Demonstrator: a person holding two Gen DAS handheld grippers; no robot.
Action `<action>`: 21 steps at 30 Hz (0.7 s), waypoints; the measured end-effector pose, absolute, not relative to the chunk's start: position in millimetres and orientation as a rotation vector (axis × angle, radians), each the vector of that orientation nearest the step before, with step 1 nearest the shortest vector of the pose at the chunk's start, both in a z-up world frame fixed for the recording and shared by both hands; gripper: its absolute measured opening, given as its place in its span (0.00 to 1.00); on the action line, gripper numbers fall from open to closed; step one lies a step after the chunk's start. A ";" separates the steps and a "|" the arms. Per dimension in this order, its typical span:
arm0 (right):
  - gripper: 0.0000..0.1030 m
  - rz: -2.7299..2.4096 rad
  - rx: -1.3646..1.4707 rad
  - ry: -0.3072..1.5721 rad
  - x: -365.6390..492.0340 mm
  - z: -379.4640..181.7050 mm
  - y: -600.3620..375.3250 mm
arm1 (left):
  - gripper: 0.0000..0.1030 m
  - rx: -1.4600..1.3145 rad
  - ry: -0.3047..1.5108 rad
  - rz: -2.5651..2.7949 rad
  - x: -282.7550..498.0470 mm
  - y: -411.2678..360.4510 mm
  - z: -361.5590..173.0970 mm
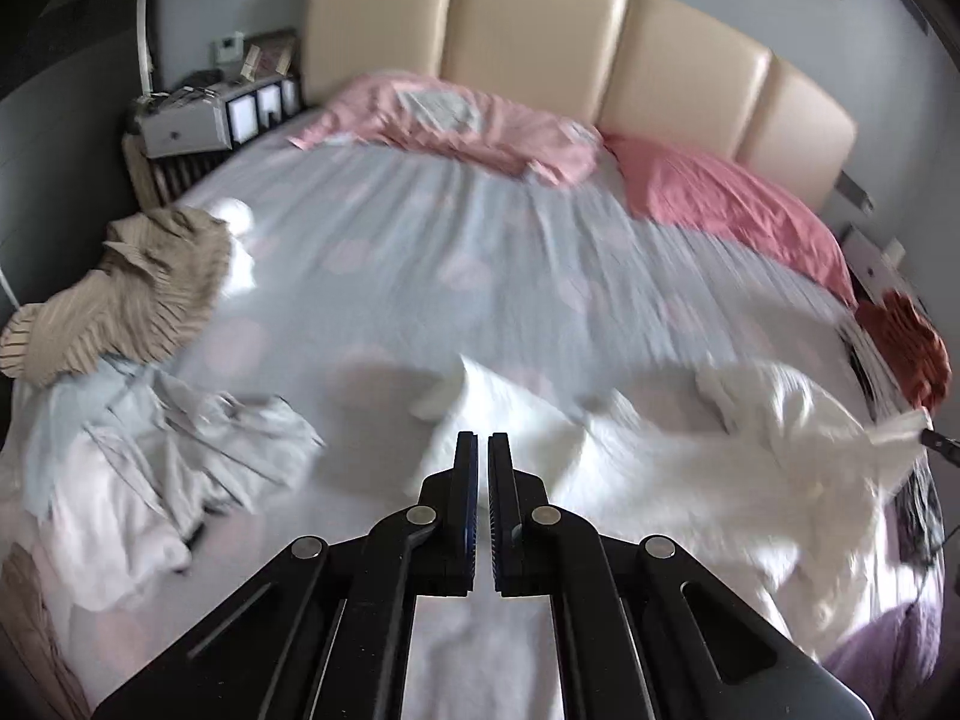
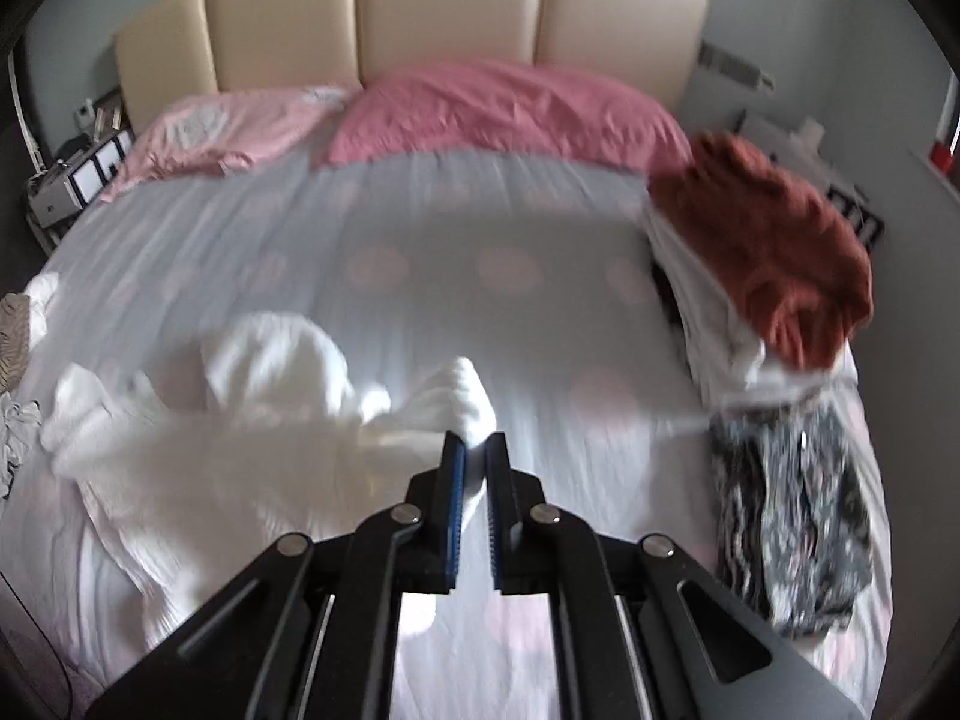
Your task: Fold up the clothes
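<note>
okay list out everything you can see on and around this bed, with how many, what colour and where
white garment: one, white, front of the bed, spread between both grippers
striped garment: one, beige, left edge of the bed
pale clothes pile: one heap, pale blue and white, front left
rust garment: one, rust red, atop a folded stack at the right edge
patterned garment: one, black and white, front right
pillows: two, dark pink right, light pink left, at the headboard
headboard: one, cream, padded panels
bedsheet: one, grey with pink spots
nightstand: one, cluttered, far left
left gripper: black, shut, whether on cloth is unclear
right gripper: black, shut on the white garment
</note>
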State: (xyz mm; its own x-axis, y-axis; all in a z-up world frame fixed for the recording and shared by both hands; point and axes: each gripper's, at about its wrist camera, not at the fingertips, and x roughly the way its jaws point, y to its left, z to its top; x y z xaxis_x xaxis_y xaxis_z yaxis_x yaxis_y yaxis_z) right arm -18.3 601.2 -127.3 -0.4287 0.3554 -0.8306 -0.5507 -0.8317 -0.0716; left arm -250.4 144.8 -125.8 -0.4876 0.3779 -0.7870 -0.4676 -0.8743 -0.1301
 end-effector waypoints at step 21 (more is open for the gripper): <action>0.40 2.427 -1.637 0.459 23.2 -192.4 498.3 | 0.54 -1.045 0.751 1.908 -118.2 319.9 -207.3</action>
